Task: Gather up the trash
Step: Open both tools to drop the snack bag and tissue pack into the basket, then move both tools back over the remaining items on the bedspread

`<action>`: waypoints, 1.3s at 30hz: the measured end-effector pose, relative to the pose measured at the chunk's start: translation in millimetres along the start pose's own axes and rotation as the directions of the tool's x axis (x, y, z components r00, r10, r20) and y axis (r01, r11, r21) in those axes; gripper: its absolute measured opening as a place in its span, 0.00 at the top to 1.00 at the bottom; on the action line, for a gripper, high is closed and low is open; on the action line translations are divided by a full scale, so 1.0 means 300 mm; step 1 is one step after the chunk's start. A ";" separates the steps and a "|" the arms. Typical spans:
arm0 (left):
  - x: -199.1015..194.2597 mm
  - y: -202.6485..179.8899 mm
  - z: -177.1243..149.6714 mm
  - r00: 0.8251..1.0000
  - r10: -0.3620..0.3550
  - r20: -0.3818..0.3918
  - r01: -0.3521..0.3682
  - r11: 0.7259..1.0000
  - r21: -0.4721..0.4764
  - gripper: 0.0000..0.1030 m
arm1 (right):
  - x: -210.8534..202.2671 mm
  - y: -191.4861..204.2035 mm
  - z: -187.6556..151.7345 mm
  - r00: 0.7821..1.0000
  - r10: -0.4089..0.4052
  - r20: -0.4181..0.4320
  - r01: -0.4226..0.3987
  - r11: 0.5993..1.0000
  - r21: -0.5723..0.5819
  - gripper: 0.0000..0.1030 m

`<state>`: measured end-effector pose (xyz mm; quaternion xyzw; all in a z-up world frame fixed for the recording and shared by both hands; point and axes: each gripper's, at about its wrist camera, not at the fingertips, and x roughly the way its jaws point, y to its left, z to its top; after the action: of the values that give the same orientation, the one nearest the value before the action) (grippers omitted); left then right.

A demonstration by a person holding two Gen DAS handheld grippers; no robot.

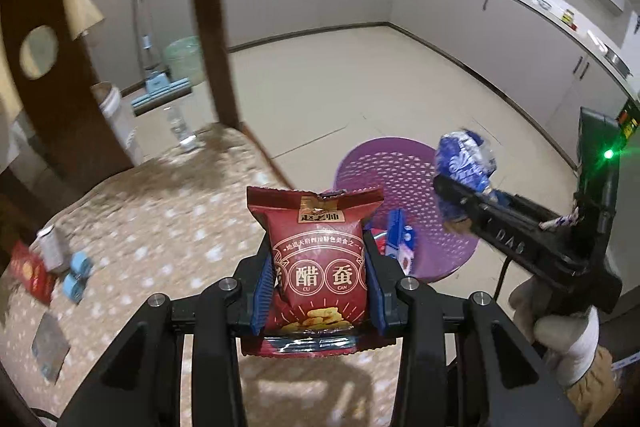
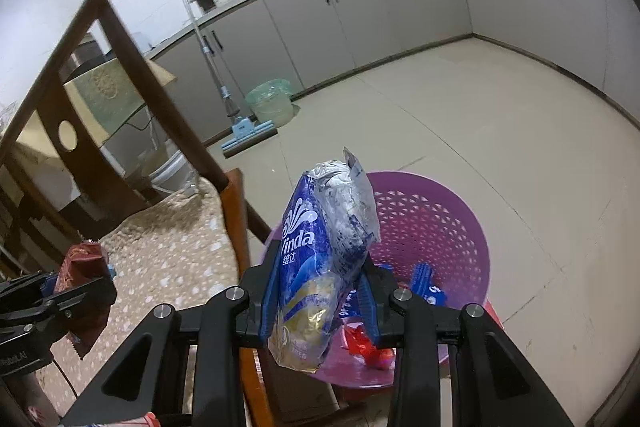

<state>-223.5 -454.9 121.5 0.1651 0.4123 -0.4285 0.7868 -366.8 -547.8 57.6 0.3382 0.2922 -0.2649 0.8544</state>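
Observation:
My left gripper (image 1: 320, 291) is shut on a dark red snack packet (image 1: 318, 259), held upright above the edge of the cushioned chair seat (image 1: 160, 227). My right gripper (image 2: 318, 291) is shut on a crumpled blue tissue pack wrapper (image 2: 320, 259), held over the near rim of the purple plastic basket (image 2: 440, 219) on the floor. Blue and red wrappers (image 2: 424, 283) lie inside the basket. In the left wrist view the right gripper (image 1: 456, 195) reaches in from the right with the blue wrapper (image 1: 464, 159) above the basket (image 1: 400, 179). The left gripper (image 2: 68, 295) with the red packet (image 2: 82, 267) shows at the left.
On the seat's left lie a small can (image 1: 50, 247), a red packet (image 1: 32, 273), a blue item (image 1: 78, 277) and a grey card (image 1: 50, 347). The wooden chair back (image 1: 204, 15) rises behind. A mop (image 2: 248, 131) and a lined bin (image 2: 270, 103) stand by the cabinets.

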 end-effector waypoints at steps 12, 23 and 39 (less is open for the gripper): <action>0.141 -0.101 0.157 0.994 -0.110 -0.011 0.110 0.994 0.001 0.56 | 0.050 -0.120 0.017 0.998 -0.063 -0.006 0.064 0.991 0.117 0.61; 0.088 -0.083 0.073 0.996 -0.084 0.015 0.084 0.996 0.018 0.40 | 0.045 -0.096 0.014 0.997 -0.073 -0.006 0.073 0.992 0.102 0.51; -0.157 0.388 -0.295 0.990 0.141 -0.029 -0.144 0.972 -0.183 0.32 | 0.074 0.085 -0.049 0.997 -0.073 -0.019 0.071 0.996 -0.061 0.33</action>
<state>-187.7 -307.9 94.3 0.1241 0.4436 -0.3293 0.8242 -339.5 -526.6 44.5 0.3045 0.3212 -0.2829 0.8509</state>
